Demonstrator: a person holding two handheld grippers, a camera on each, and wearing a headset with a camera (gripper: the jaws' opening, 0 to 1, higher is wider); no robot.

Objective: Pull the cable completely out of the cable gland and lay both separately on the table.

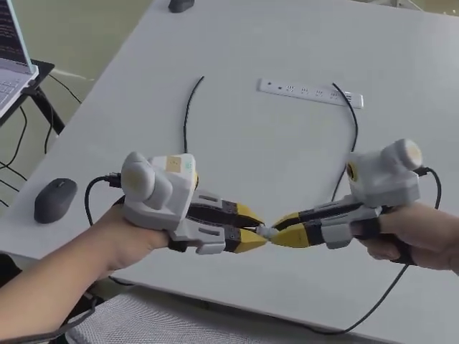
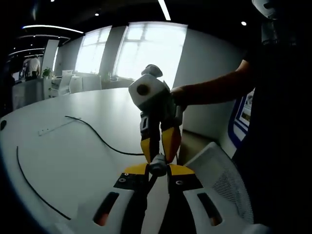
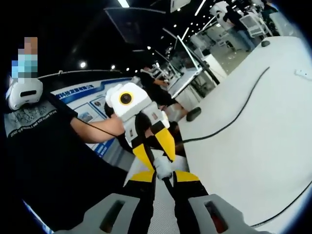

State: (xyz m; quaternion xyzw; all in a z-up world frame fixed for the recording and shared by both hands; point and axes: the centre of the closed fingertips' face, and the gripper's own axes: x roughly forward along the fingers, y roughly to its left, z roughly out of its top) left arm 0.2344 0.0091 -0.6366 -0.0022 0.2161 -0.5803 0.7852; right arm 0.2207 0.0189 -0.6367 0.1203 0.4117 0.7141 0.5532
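Head view: the left hand [image 1: 136, 240] and right hand [image 1: 412, 236] are held level above the near edge of the table [image 1: 287, 143]. The left gripper [image 1: 257, 236] and right gripper [image 1: 280, 226] point tip to tip, with the small grey cable gland [image 1: 267, 232] pinched between them. Left gripper view: its jaws clamp the gland, and the right gripper's yellow tips meet it from the opposite side. Right gripper view: its jaws likewise clamp the gland.

We count two grippers, a left gripper [image 1: 259, 231] and a right gripper [image 1: 280, 228]; one cable gland [image 1: 267, 232]; two black cables [image 1: 186, 118] [image 1: 354, 136]; one power strip [image 1: 310, 93]; two mice [image 1: 55, 198] [image 1: 181, 5]; one laptop [image 1: 11, 50]; one table [image 1: 287, 43]; two hands [image 1: 136, 240] [image 1: 416, 240] on the grippers
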